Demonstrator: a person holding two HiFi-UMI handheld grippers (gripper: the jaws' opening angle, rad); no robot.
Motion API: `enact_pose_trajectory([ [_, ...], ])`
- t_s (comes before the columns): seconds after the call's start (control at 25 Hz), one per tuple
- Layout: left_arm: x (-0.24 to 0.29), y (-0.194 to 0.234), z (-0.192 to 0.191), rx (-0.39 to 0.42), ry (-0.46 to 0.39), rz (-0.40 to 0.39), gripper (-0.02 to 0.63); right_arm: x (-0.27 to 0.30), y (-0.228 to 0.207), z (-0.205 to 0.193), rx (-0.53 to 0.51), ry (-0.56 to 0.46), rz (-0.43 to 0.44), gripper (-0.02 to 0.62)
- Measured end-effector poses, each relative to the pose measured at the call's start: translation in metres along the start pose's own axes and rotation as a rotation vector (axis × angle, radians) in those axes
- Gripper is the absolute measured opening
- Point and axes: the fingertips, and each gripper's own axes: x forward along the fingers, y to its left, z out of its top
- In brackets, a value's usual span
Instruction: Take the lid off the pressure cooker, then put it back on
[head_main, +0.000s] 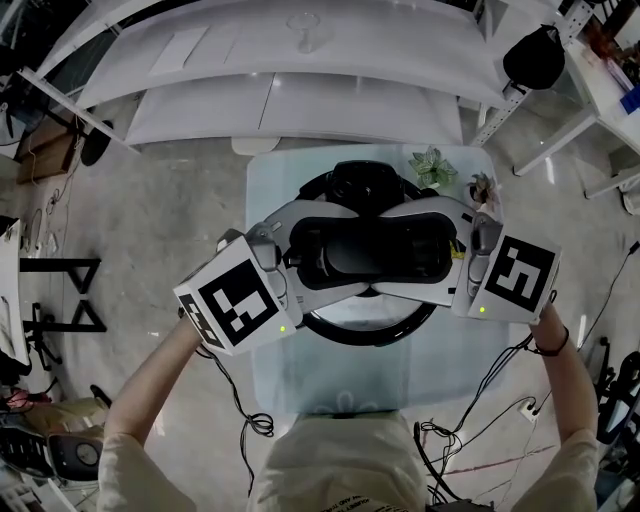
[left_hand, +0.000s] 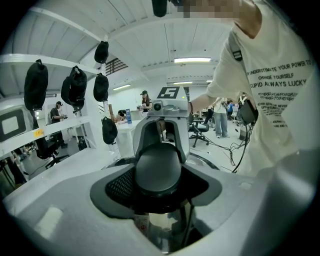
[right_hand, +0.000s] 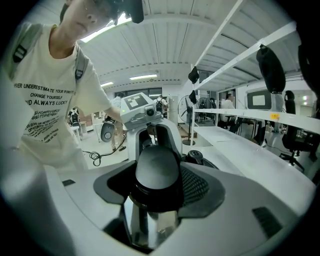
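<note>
With jaws set wide, the left gripper (head_main: 332, 250) and right gripper (head_main: 420, 250) each clasp one rounded end of the black bar handle (left_hand: 157, 172) on the round steel pressure cooker lid (head_main: 365, 335), which sits on the pale counter (head_main: 300, 385), apparently for a level lift.

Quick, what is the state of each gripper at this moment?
Left gripper: closed on the black handle of the cooker.
Right gripper: also closed on the black handle, from the opposite side.
</note>
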Motion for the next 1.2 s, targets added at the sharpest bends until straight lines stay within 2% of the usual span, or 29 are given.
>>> enact_pose_trajectory([
  [0.28, 0.000, 0.000, -0.001, 0.002, 0.040, -0.010, 0.287, 0.000, 0.000, 0.000, 0.008, 0.020, -0.005, 0.273],
  [0.56, 0.000, -0.001, -0.001, 0.013, 0.046, -0.006, 0.287, 0.000, 0.001, 0.000, -0.003, 0.032, -0.008, 0.273],
  [0.96, -0.003, 0.000, 0.006, -0.004, 0.024, -0.002, 0.287, -0.003, 0.001, 0.006, 0.020, 0.033, -0.001, 0.273],
  [1.2, -0.016, 0.004, 0.016, -0.024, -0.002, 0.027, 0.287, -0.003, 0.001, 0.023, -0.010, 0.038, 0.023, 0.273],
])
